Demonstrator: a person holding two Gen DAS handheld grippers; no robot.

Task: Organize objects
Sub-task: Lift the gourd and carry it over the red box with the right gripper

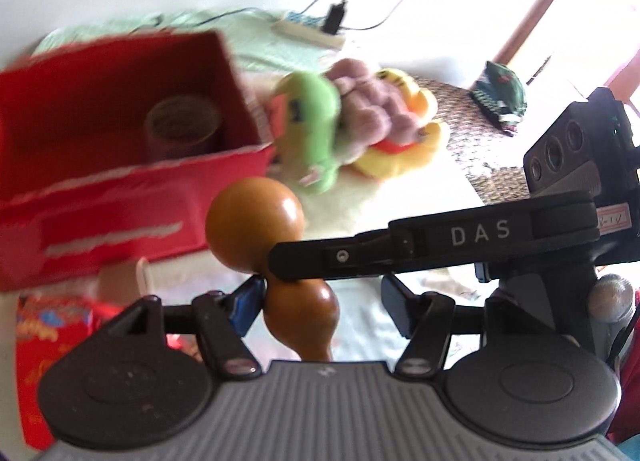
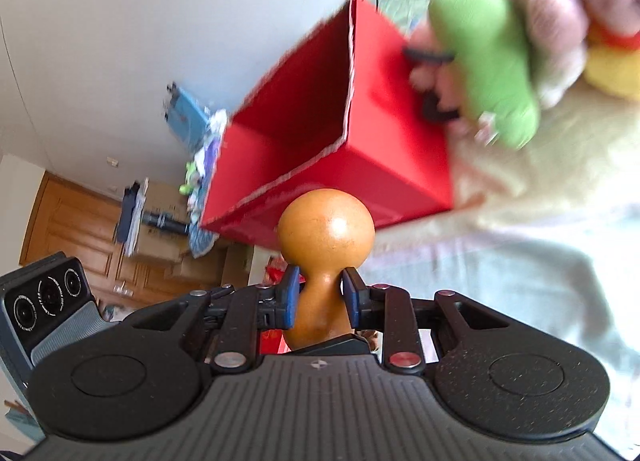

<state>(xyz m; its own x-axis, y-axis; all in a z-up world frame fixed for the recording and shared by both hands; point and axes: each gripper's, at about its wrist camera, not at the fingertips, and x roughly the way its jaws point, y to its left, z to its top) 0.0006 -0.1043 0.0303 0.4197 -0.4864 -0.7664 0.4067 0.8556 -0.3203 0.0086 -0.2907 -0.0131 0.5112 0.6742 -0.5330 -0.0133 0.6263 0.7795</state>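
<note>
An orange-brown gourd (image 2: 326,237) is pinched at its narrow waist by my right gripper (image 2: 319,293), which is shut on it. In the left wrist view the same gourd (image 1: 256,225) hangs between the wide-apart fingers of my open left gripper (image 1: 322,305), touching the left pad. The right gripper's finger (image 1: 440,245) crosses in from the right. Behind it stands an open red box (image 1: 120,189) (image 2: 392,165) holding a brown roll (image 1: 182,127). Beside the box lie a green plush (image 1: 312,121) (image 2: 492,61), a mauve plush (image 1: 368,109) and a yellow plush (image 1: 400,141).
A pale cloth (image 2: 520,261) covers the surface. A power strip (image 1: 308,31) with cables lies at the back, and a dark green item (image 1: 500,97) sits on a woven mat (image 1: 460,129). A red snack packet (image 1: 52,341) lies near left. A wooden door (image 2: 80,229) shows beyond.
</note>
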